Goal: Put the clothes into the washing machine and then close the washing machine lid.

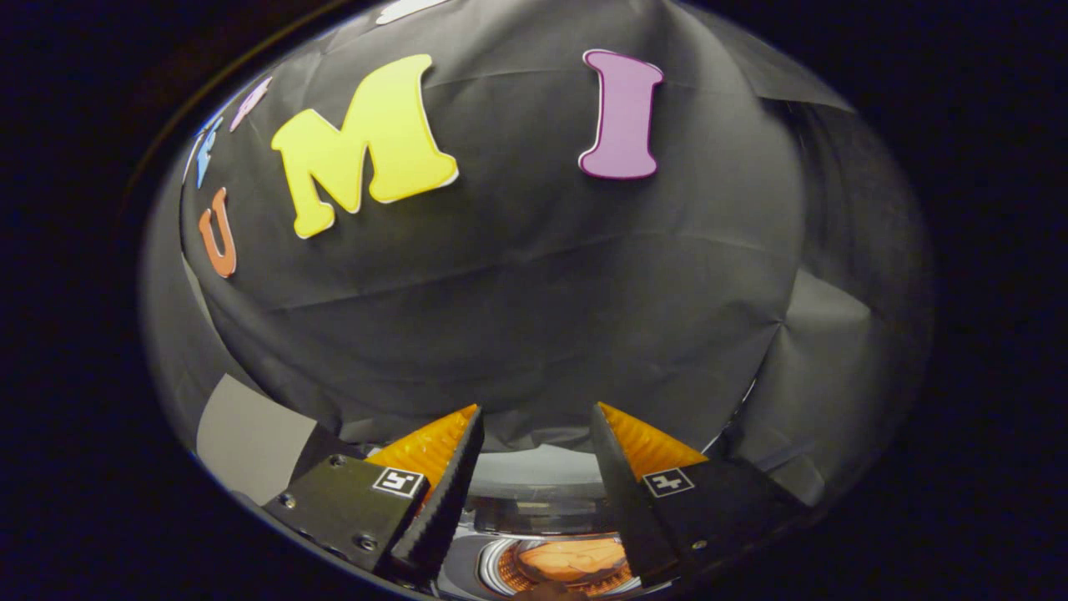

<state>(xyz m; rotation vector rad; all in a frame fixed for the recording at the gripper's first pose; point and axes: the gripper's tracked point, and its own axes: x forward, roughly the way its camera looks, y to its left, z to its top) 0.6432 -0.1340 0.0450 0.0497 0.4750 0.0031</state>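
The gripper-mounted fisheye looks level along its jaws toward the booth wall point(534, 275), high above the washing machine point(534, 492).

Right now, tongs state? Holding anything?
Tongs: open, a wide gap between the fingers, holding nothing. Below them sits the washing machine, lid up, with orange clothes inside the drum.

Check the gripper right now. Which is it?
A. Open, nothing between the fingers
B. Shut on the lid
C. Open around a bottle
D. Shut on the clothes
A: the gripper is open with a bare gap between its fingers, and the orange clothes lie below inside the washing machine drum.
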